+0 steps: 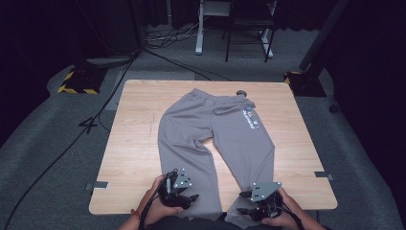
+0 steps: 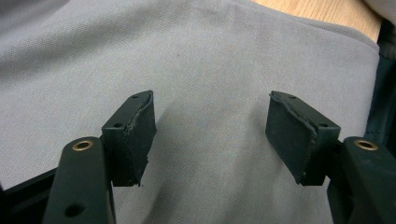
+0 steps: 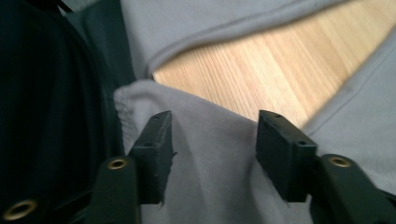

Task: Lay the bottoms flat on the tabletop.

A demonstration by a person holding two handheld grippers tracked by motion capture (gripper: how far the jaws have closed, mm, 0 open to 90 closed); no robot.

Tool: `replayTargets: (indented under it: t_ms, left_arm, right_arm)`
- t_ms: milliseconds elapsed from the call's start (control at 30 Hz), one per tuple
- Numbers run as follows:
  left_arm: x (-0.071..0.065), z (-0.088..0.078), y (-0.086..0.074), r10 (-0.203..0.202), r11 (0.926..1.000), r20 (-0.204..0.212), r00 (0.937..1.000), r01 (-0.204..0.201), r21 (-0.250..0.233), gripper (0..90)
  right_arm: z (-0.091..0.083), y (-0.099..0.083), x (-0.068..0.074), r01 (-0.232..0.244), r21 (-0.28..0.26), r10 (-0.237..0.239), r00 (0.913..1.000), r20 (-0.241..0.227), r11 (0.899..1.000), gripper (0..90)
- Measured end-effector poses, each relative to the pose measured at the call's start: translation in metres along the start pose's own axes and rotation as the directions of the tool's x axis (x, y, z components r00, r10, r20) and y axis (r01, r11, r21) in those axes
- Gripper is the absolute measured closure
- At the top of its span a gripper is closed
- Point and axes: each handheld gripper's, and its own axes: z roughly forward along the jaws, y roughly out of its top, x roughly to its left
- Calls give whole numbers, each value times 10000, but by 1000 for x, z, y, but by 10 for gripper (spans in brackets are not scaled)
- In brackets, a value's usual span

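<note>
Grey pants (image 1: 218,139) lie flat on the table (image 1: 134,143), waistband far, legs toward you. Your left gripper (image 1: 184,195) hovers over the left leg hem, jaws spread, pinching nothing. Your right gripper (image 1: 250,202) sits over the right hem, jaws likewise spread.

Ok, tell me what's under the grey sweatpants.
The grey sweatpants lie flat on the wooden table, whose bare top shows around them and between the legs. Whatever lies beneath the fabric itself is covered. Both open grippers, left and right, hover above the cuffs.
</note>
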Motion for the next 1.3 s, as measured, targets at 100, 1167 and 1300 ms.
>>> replayTargets:
  t_ms: [100, 1167, 1300]
  left_arm:
    - [0, 0, 0, -1, 10000, 10, 10000, 1, -2, 340]
    - [4, 0, 0, -54, 10000, 193, 9998, 55, -53, 345]
    - [5, 1, 2, -27, 10000, 267, 9996, 28, -45, 339]
  right_arm:
    - [3, 2, 0, 55, 91, -55, 10000, -28, 9999, 635]
    - [-149, -90, -13, -3112, 436, 2850, 9111, 2977, 9493, 566]
    - [-140, -79, -23, -2625, -953, 2783, 9273, 2502, 9602, 496]
